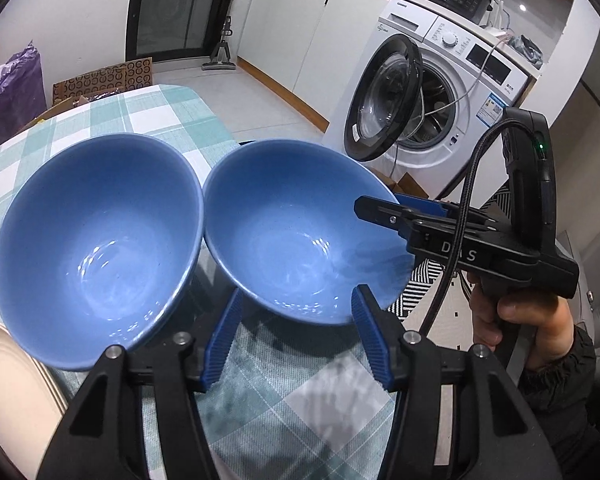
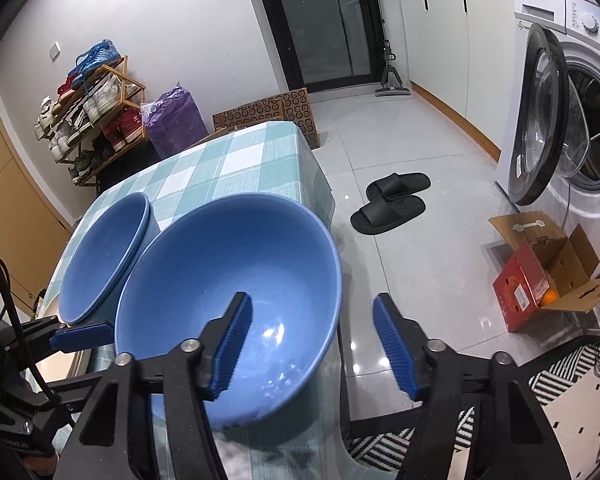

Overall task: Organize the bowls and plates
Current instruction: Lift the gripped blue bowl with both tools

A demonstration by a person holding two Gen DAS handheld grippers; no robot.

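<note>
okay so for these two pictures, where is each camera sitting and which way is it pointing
Left wrist: on the left gripper, angled down at two blue bowls; shows its own fingers, the right gripper and a hand.
Right wrist: on the right gripper, angled down astride the near bowl's rim; the left gripper's finger shows.
Shared: both bowls, checked table, washing machine.
</note>
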